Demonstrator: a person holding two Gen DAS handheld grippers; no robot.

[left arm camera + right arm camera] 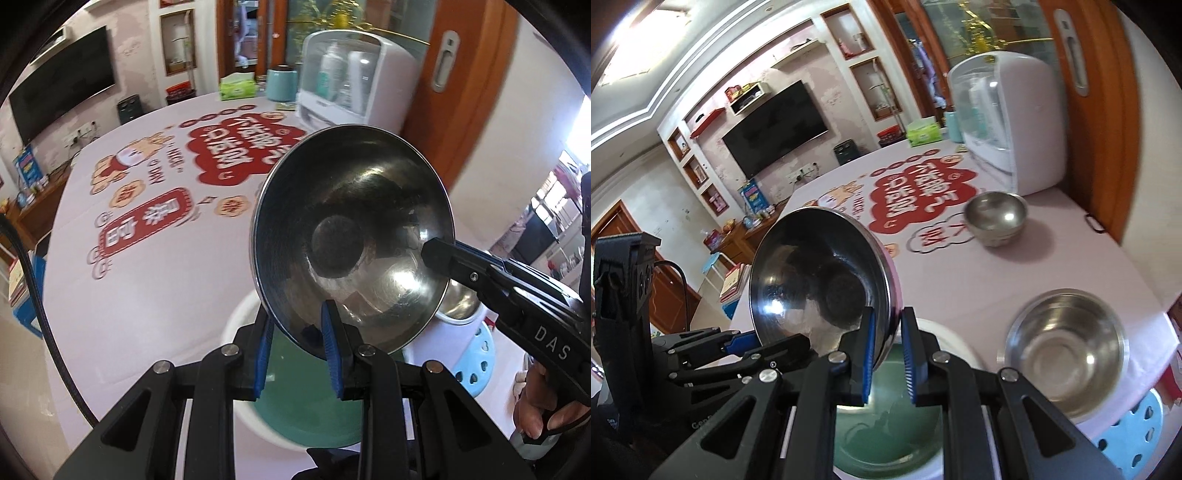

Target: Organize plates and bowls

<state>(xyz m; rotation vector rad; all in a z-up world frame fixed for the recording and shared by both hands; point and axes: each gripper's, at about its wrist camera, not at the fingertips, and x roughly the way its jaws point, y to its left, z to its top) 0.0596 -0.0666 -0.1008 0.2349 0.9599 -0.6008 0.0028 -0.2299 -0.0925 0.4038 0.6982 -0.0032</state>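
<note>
a shiny steel bowl (351, 236) hangs tilted above the green plate (886, 435); two more steel bowls (1065, 350) sit right of the plate.

Left gripper (298, 338): closed narrowly on the rim of the steel bowl (351, 236), one blue pad inside, one outside; pointing steeply downward. Right gripper (888, 349): likewise clamped on the same bowl's rim at another spot, blue pads either side of the edge, tilted downward less steeply. Seen from the left wrist view as a black finger reaching in from the right onto the bowl's inner wall. Bare hand (543, 413) wrapped around the right gripper's handle at lower right, fingers curled on the trigger. Both grippers close together, bowl raised and tipped between them.
</note>
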